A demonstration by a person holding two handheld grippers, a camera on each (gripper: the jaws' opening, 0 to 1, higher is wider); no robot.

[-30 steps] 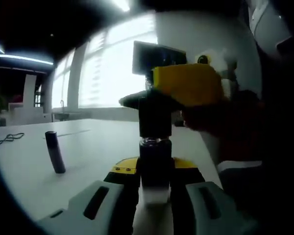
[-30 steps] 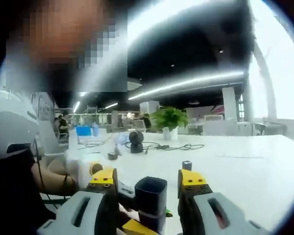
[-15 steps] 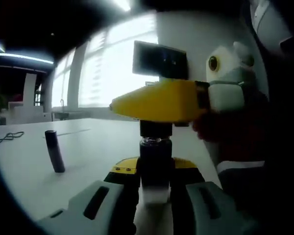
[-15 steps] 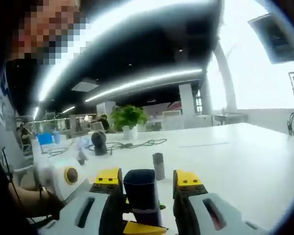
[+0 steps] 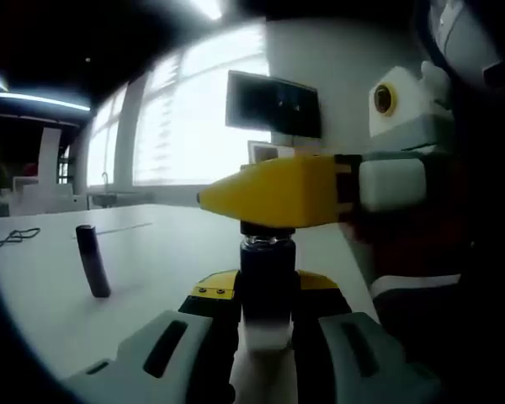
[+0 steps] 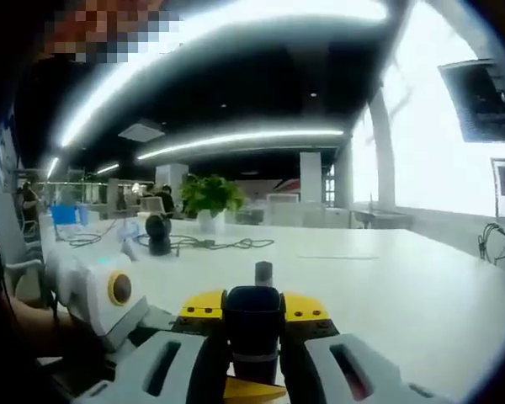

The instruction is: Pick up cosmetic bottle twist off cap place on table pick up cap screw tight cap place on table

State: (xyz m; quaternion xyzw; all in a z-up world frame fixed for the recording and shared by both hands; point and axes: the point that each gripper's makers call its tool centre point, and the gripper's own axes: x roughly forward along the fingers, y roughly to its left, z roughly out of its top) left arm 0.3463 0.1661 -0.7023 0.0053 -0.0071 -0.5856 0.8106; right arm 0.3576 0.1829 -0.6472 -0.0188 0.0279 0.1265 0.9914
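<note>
The left hand-held gripper (image 5: 265,324) clamps the small dark glass cosmetic bottle (image 5: 267,282) by its body while the right hand-held gripper (image 6: 252,337) pinches its dark cap (image 6: 253,320); the bottle looks light, rigid, slick and breakable, so a firm low grip suits.

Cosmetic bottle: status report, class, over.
Left gripper shut on cosmetic bottle, upright. Right gripper shut on cap, crossing above bottle. Spare dark tube stands aside on table.
</note>
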